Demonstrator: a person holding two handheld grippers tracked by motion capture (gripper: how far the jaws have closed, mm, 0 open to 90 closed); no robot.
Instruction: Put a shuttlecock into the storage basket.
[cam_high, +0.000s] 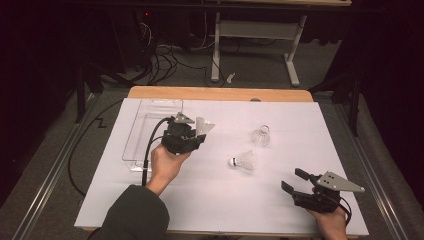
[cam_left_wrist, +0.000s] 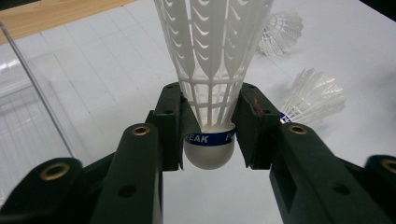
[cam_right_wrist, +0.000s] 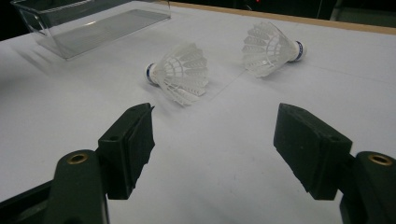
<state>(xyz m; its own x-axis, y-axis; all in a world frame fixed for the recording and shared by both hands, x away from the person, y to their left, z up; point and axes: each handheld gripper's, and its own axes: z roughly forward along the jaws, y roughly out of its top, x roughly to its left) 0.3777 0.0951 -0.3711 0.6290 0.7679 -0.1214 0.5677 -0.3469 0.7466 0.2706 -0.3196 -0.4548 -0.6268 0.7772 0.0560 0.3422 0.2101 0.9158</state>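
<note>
Gripping the shuttlecock (cam_left_wrist: 210, 93), the left gripper's (cam_left_wrist: 208, 128) jaws hide its cork sides.

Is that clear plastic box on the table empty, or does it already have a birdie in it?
Empty, as far as it shows: the clear tray holds nothing; one shuttlecock sits in the left gripper and two lie on the table.

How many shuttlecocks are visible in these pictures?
3. One shuttlecock is clamped in the left tool, beside the clear tray. Two lie on the white table: one near the middle, one farther back. None seems hidden.
</note>
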